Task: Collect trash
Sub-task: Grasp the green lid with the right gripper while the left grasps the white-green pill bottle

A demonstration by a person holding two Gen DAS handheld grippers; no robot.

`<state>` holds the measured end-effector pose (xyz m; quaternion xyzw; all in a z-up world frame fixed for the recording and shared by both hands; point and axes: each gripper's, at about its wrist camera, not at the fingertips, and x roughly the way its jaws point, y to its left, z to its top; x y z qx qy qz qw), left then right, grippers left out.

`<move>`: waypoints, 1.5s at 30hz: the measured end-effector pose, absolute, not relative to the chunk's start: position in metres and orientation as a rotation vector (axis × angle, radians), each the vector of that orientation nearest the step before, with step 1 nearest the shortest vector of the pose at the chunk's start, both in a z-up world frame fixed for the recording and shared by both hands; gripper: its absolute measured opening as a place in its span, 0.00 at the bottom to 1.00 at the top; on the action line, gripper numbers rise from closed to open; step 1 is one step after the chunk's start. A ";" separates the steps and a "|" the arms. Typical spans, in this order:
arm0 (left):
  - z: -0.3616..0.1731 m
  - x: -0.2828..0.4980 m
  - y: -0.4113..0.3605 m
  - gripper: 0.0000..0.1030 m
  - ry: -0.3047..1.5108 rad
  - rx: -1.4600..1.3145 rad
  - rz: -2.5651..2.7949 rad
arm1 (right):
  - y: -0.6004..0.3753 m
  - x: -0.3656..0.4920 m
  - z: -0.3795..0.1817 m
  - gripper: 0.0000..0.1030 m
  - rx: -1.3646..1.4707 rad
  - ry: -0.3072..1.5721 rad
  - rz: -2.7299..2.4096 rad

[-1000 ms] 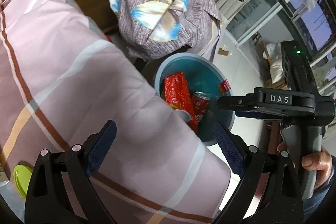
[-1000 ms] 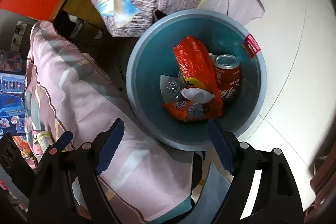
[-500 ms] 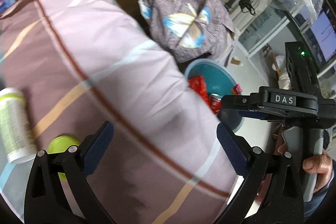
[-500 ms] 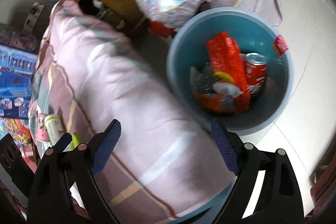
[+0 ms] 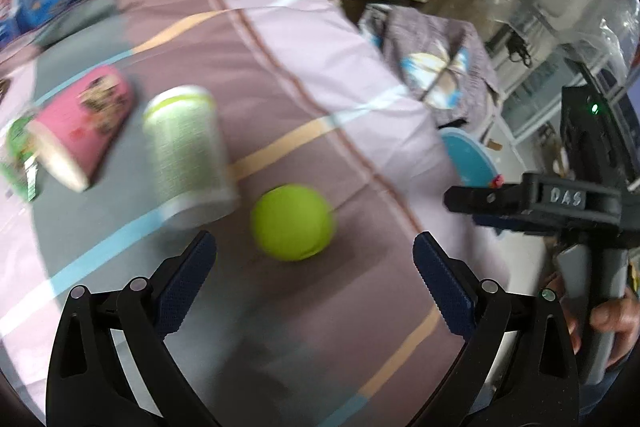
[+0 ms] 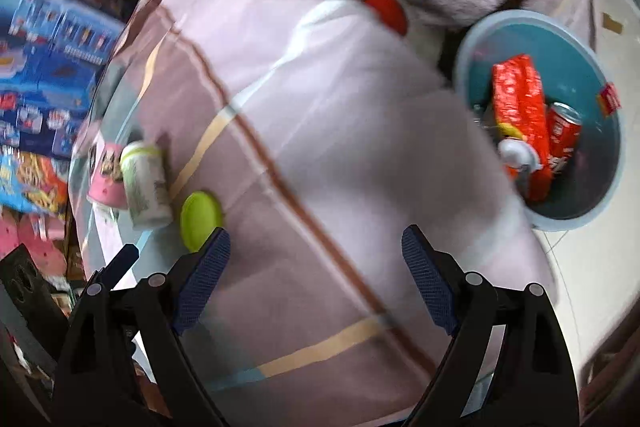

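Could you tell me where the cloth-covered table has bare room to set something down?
The striped cloth lies bare from the green ball across to the table edge by the blue bin, and toward the far end. It is crowded on the other side, where the green-and-white can and pink cup lie close together.

Ahead of the left gripper's [image 5: 315, 259] matt black plastic arms and dimpled blue pads lies a soft, matt pink striped cloth [image 5: 320, 75]. On it sit a smooth lime-green plastic disc [image 5: 294, 223], a white-and-green cylindrical paper-label cup [image 5: 186, 151] and a pink paper cup [image 5: 80, 125]. To the right gripper's [image 6: 316, 255] far right, a smooth blue plastic bin [image 6: 596, 83] holds a glossy red metal can [image 6: 562, 137] and a crinkly, shiny red foil wrapper [image 6: 520, 99].
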<state>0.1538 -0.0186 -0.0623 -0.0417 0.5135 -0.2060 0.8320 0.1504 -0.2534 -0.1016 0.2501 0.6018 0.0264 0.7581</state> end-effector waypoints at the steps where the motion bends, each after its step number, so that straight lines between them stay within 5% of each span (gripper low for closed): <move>1: -0.065 0.152 -0.008 0.96 1.092 -0.094 -0.421 | -0.242 0.152 -0.103 0.81 0.524 1.318 0.073; 16: -0.096 0.149 0.094 0.96 1.141 -0.222 -0.271 | -0.122 0.176 -0.121 0.81 0.209 1.311 0.182; 22: -0.103 0.150 0.110 0.96 1.150 -0.245 -0.254 | -0.100 0.185 -0.127 0.69 0.078 1.278 0.180; 24: -0.102 0.150 0.109 0.96 1.148 -0.237 -0.251 | -0.097 0.186 -0.126 0.52 0.023 1.252 0.153; 41: -0.085 0.218 0.025 0.95 1.116 -0.208 -0.276 | -0.204 0.191 -0.096 0.52 0.294 1.203 0.117; 43: -0.089 0.226 0.014 0.85 1.126 -0.172 -0.260 | -0.211 0.190 -0.097 0.52 0.316 1.201 0.116; 45: -0.096 0.230 0.005 0.58 1.149 -0.133 -0.240 | -0.221 0.188 -0.098 0.52 0.342 1.199 0.117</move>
